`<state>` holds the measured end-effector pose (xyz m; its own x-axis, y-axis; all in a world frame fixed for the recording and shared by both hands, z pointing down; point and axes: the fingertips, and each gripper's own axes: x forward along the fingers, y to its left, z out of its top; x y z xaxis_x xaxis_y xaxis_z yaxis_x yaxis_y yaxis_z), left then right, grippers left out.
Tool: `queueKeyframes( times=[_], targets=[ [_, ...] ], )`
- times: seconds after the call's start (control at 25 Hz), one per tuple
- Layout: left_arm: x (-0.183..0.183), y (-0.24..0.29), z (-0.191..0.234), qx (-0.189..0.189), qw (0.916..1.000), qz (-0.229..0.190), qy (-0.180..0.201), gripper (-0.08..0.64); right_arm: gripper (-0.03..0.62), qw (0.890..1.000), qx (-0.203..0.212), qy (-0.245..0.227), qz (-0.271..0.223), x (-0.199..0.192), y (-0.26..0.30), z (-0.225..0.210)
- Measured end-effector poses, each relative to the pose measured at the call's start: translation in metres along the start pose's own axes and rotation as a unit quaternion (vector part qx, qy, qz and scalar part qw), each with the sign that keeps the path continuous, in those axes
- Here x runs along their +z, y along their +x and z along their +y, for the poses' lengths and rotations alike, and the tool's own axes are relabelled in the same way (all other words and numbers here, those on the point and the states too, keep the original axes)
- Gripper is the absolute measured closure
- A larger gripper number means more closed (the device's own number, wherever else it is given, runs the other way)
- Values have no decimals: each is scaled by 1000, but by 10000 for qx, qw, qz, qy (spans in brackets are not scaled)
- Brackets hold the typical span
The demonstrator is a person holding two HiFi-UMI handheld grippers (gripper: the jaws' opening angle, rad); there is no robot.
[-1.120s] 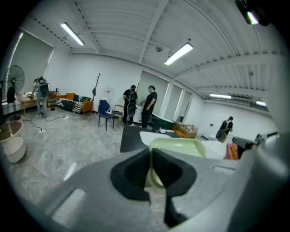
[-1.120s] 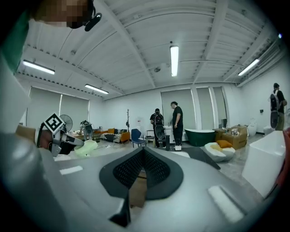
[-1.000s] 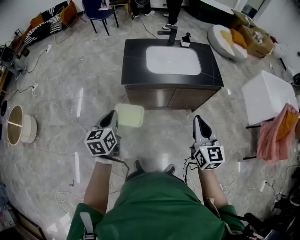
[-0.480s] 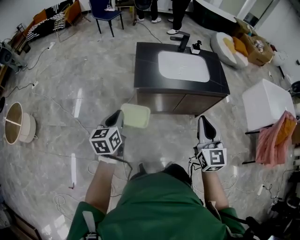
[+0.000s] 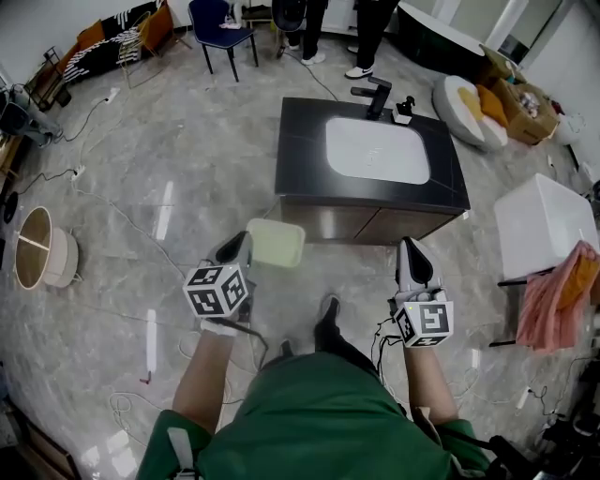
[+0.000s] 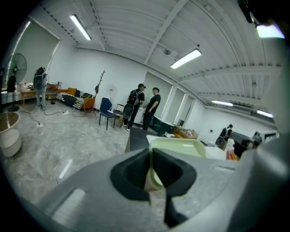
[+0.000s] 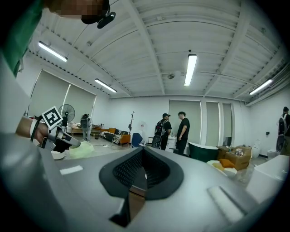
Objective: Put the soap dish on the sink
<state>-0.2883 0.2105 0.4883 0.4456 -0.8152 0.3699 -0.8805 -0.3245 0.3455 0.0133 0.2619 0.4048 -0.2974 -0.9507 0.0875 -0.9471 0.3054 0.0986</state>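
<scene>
Forearms reach out from a green top (image 5: 309,422), carrying both claws over the grey stone floor (image 5: 141,187). The left claw (image 5: 242,247) is closed on the near rim of the soap dish (image 5: 277,244), a pale green, rounded-square tray held roughly level ahead of the jaws. The left gripper view shows the jaws pinching only that rim edge. The right claw (image 5: 410,255) has its jaws together with nothing between them. The dish is in the air, short of the sink unit and near its front left corner, not yet over it.

Ahead stands the dark worktop (image 5: 305,141) with a white basin (image 5: 378,150) sunk into it. A black tap (image 5: 373,94) and a small bottle (image 5: 405,110) sit at its far edge. The widest bare strip looks to be left of the basin, on the left claw's side.

My judgement is to carry the dish in level, since a rim pinch may let it swing. Lower it until the base lies flat, clear of the basin lip and the worktop edge. Only then part the jaws and draw straight back.

Beyond are a blue chair (image 5: 223,28) and the legs of people standing (image 5: 309,19). No brand or lettering is legible. The only print is the black-and-white square markers on each claw's cube (image 5: 217,289).
</scene>
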Motion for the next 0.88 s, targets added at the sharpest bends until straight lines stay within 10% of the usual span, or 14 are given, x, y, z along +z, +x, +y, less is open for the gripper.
queueKeyframes(
  times=[0.88],
  targets=[
    [74,162,-52,690,9976,-73,36,541,594,9961,802,373,13,-15,146,-152]
  ],
)
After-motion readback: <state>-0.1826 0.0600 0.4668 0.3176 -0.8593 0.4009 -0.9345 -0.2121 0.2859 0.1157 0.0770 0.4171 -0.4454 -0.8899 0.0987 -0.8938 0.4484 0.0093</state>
